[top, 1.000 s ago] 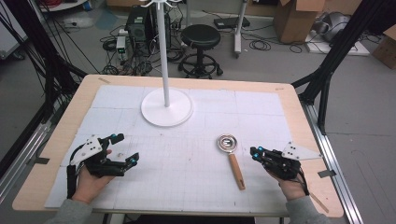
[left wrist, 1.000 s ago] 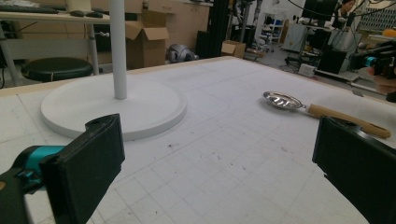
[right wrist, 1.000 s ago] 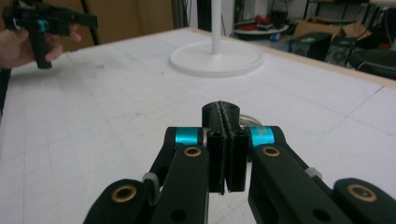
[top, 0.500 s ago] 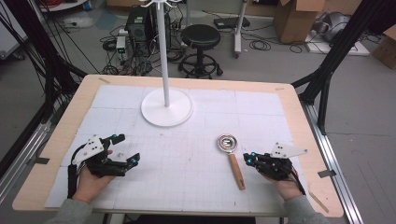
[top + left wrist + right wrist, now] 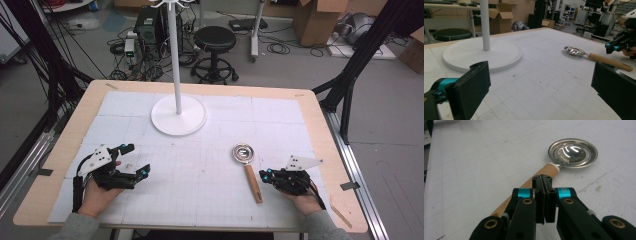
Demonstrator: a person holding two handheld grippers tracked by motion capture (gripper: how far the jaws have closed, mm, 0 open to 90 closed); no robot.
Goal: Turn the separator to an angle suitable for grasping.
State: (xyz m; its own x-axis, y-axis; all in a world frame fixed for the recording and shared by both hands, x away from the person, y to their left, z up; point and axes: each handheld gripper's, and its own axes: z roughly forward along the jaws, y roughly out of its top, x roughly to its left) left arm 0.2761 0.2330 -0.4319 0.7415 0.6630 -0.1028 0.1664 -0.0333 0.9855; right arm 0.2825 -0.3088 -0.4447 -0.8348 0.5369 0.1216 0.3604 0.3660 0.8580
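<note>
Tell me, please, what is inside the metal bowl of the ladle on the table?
The ladle bowl looks empty: only bright reflections show on its shiny inside. The table surface under the bowl is covered.

Bright, even overhead light; soft shadows, slight blur.

The ladle (image 5: pixel 248 165) has a shiny silver bowl and a tan wooden handle. The mat (image 5: pixel 210 200) is white with a faint grey grid; the stand (image 5: pixel 178 112) is white.
</note>
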